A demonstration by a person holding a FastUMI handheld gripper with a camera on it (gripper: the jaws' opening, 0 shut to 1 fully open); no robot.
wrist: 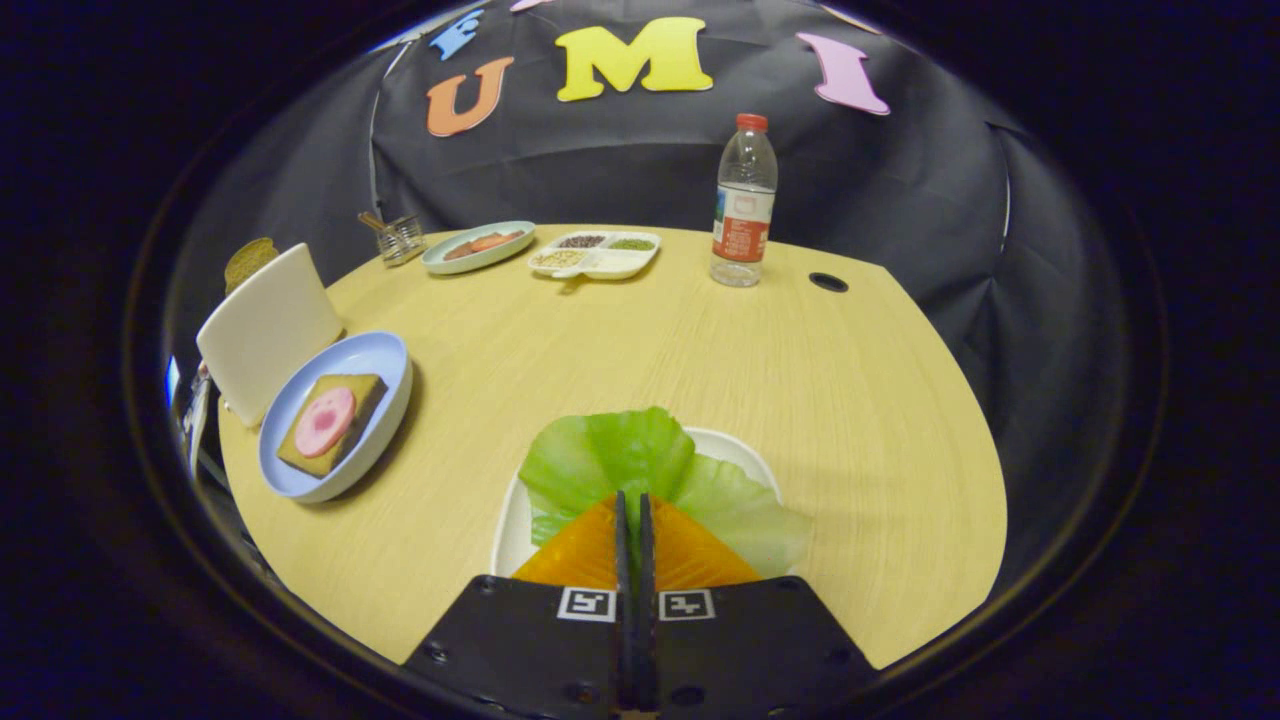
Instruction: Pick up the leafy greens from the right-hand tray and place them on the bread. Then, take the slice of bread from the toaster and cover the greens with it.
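A green lettuce leaf (620, 460) lies on a white tray (735, 447) just ahead of my fingers, partly over an orange wedge-shaped slice (690, 555). My gripper (633, 498) is shut, its tips hovering over the leaf's near edge with nothing clearly pinched. To the left, a blue plate (385, 352) holds a brown bread slice (358, 388) topped with a round pink slice (324, 421). Behind that plate stands a white toaster (268, 325) with a brown bread slice (248, 262) sticking up out of it.
At the table's far side stand a water bottle (743, 205), a white divided tray of grains (596, 254), a pale green plate with food (478, 246) and a small glass (401, 238). A cable hole (828, 282) is right of the bottle.
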